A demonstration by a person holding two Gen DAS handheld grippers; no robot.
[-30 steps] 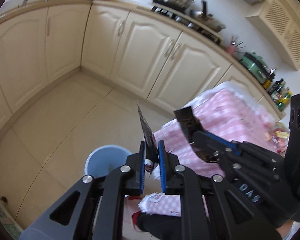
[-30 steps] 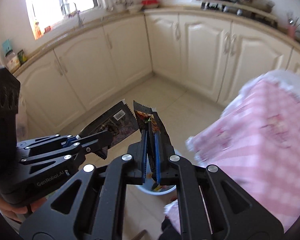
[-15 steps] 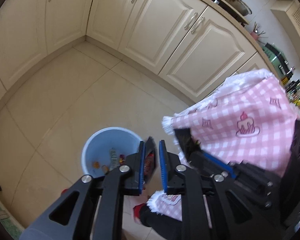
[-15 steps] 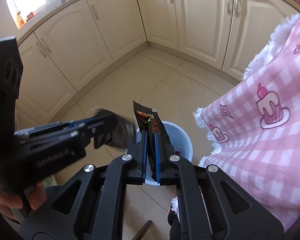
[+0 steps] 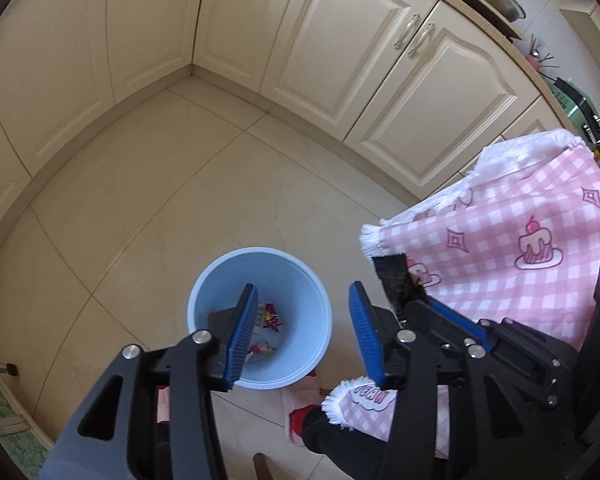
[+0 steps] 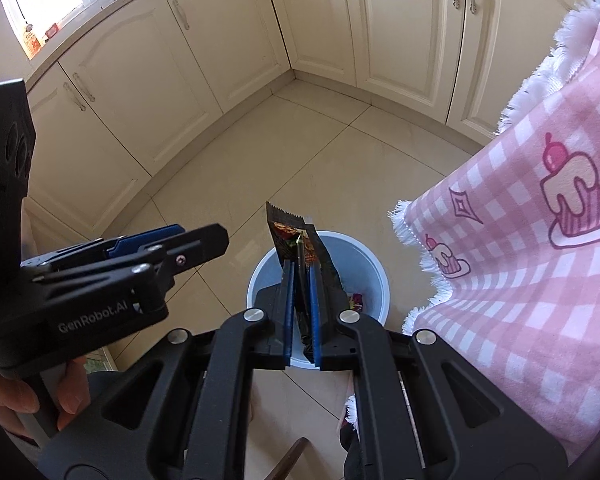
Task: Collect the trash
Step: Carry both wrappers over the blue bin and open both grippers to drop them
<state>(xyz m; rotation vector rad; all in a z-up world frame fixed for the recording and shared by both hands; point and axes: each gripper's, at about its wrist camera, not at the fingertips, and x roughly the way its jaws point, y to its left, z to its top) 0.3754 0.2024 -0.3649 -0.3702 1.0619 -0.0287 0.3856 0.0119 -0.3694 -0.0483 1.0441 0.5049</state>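
Note:
A light blue bin [image 5: 260,316] stands on the tiled floor with several colourful wrappers [image 5: 269,320] inside. My left gripper [image 5: 304,320] is open and empty above the bin's right rim. My right gripper [image 6: 300,292] is shut on a dark snack wrapper [image 6: 296,236] and holds it upright over the bin [image 6: 364,268]. In the left wrist view the right gripper [image 5: 412,300] sits to the right with the dark wrapper [image 5: 394,280] sticking up. In the right wrist view the left gripper [image 6: 196,242] is at the left with its fingers apart.
Cream kitchen cabinets [image 5: 340,60] ring the floor at the back and left. A pink checked tablecloth [image 5: 520,232] hangs over the table edge on the right, close to the bin. It also shows in the right wrist view [image 6: 520,248]. A person's leg [image 5: 340,436] is below the grippers.
My left gripper has opened and the dark wrapper it held is gone from its fingers. Both grippers have tilted down over the bin. The right gripper still holds its wrapper.

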